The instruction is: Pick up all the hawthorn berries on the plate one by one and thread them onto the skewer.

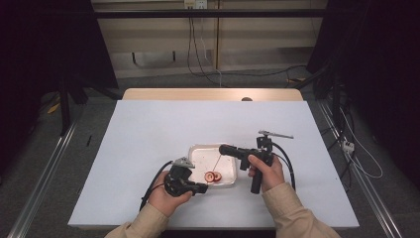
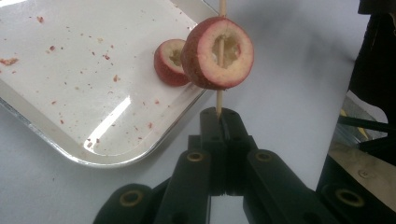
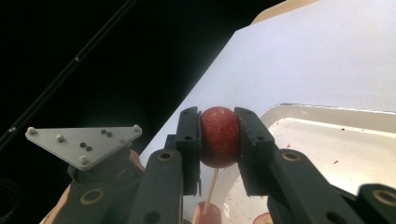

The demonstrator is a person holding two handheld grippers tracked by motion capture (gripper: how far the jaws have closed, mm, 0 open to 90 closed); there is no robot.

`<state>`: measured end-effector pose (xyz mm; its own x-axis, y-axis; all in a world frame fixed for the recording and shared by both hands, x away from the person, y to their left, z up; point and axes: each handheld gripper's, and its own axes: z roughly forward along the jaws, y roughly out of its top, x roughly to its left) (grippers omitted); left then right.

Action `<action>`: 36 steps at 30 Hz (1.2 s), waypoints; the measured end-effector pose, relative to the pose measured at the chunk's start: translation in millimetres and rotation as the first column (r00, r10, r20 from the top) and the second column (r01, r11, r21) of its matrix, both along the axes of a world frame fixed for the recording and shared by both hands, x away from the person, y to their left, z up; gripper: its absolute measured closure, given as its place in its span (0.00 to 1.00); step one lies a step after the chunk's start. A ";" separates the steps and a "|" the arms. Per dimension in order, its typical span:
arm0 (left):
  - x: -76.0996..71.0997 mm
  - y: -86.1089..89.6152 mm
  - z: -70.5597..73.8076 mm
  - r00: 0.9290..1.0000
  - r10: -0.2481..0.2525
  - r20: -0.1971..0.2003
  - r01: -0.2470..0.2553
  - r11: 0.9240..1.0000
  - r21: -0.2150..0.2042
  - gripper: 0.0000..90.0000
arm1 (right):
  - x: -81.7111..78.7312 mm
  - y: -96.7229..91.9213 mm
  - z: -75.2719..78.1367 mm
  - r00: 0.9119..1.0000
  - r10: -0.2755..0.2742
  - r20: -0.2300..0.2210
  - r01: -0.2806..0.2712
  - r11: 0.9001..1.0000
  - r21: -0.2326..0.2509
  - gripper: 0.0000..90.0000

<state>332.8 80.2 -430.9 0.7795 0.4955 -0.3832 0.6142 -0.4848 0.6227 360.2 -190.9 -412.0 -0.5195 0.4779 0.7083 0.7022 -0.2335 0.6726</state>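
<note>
- left hand-held gripper [image 2: 219, 116] is clenched tight on the bottom end of a thin wooden skewer [image 2: 219, 100], jaws pinched together with the stick poking up between the tips
- one red fruit piece [image 2: 217, 52] is already threaded on that skewer, hollow cut face toward the left gripper camera, sitting just above the jaw tips
- second cut piece [image 2: 170, 62] lies right behind it, at the near edge of the white tray [image 2: 70, 116], looks like it's touching or nearly touching the skewered one
- right hand-held gripper [image 3: 219, 135] is grasping another red fruit chunk [image 3: 219, 137], squeezed between both pads, up near the top end of the skewer; can't tell if the stick has gone into it
- in the high view the tray [image 1: 198, 151] sits mid-surface on the white surface [image 1: 148, 129], left hand-held gripper [image 1: 203, 188] at its near edge, right one [image 1: 223, 148] over its right side
- tray's got little red crumbs all over it
</note>
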 end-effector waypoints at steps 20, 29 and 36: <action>-2.6 -4.4 0.5 1.000 -0.005 0.005 0.005 1.000 -0.006 1.00 | -3.3 6.9 -4.5 0.998 -0.055 0.020 0.056 0.998 -0.009 0.79; -2.3 -3.4 1.2 1.000 0.013 0.017 -0.013 1.000 -0.001 1.00 | -4.6 7.5 -6.3 0.997 -0.073 0.030 0.074 0.997 -0.024 0.81; -3.1 -3.5 1.6 0.999 0.027 0.025 -0.027 1.000 0.003 1.00 | -6.1 4.9 -9.6 0.996 -0.084 0.030 0.085 0.996 -0.025 0.81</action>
<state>329.7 76.7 -429.3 0.7751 0.5177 -0.3622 0.6115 -0.4700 0.6365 354.1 -186.0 -421.6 -0.4966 0.5391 0.6802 0.6607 -0.2734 0.6991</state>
